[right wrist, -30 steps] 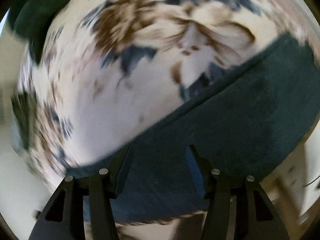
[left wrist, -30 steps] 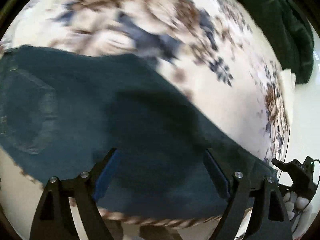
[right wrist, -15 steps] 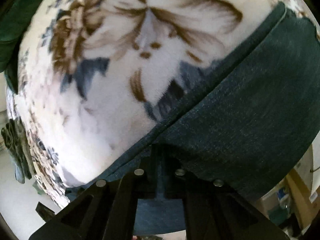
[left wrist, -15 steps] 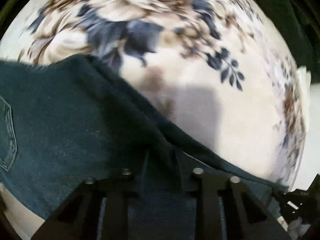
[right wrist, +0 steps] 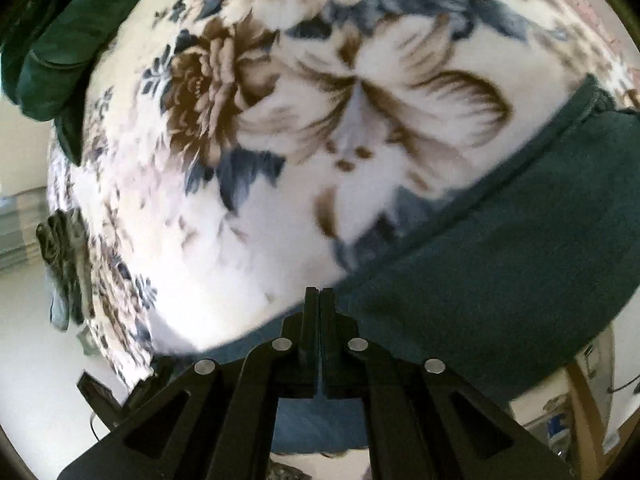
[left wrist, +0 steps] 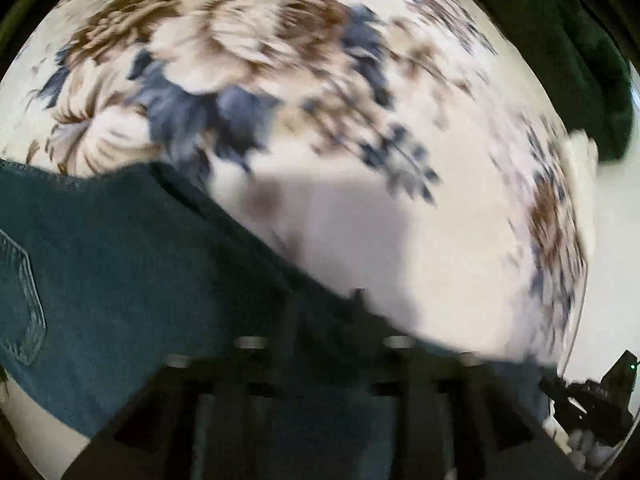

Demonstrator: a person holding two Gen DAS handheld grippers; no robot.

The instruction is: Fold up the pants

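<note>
So, left wrist view first, and it's v. blurred. The left gripper (left wrist: 324,300) points steeply down onto the pants (left wrist: 140,280), dark teal denim lying flat on a floral blanket (left wrist: 360,220) (cream w/ brown and blue flowers). The pants fill the lower left of the pic. Their edge runs diagonally from mid-left down to the lower right, right past the fingertips. A stitched back pocket (left wrist: 20,300) shows at the far left. Jaws have just been opening, but the fingers look close-set w/ a ridge of denim between them. Whether the pads press on it, can't tell through the blur. A dark green cloth (left wrist: 580,60) sits at the blanket's far edge, top right. Some black gear (left wrist: 592,400) shows at the lower right rim, beyond the blanket edge. Can't tell what it is.

Right wrist view is sharper. The right gripper (right wrist: 320,294) also points down, tips right at the pants' (right wrist: 500,280) edge, approx. where denim meets blanket (right wrist: 240,260). Here the pants take up the right and lower part, w/ a thick seamed edge curving up to the right. Jaws have just been opening a touch, yet the fingers are all but together, only a hairline slit between them. Can't tell if any cloth is nipped in it. Denim shows below through the frame of the gripper. The green cloth (right wrist: 60,40) is top left. Pale floor (right wrist: 32,340) lies to the left.
</note>
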